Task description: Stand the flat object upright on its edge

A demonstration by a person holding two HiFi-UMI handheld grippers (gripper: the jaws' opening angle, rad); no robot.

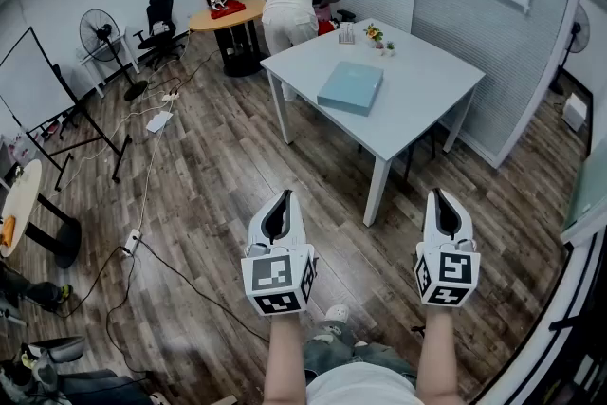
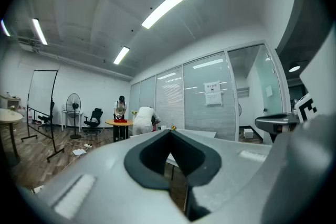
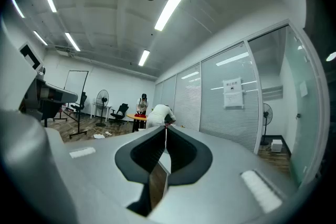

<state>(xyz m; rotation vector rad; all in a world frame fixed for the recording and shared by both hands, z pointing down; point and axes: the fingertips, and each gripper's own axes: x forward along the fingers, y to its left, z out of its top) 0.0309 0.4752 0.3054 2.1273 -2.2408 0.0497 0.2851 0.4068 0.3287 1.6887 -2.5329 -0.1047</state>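
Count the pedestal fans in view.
2. One black pedestal fan stands by the left wall beside the black office chair; a second fan stands behind the glass partition on the right. Others may be hidden.

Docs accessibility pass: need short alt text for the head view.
Two empty grippers, left and right, are held level with jaws shut above a wood floor, short of a white table where a flat light-blue box lies on its face. Behind it, two people stand by a round table.
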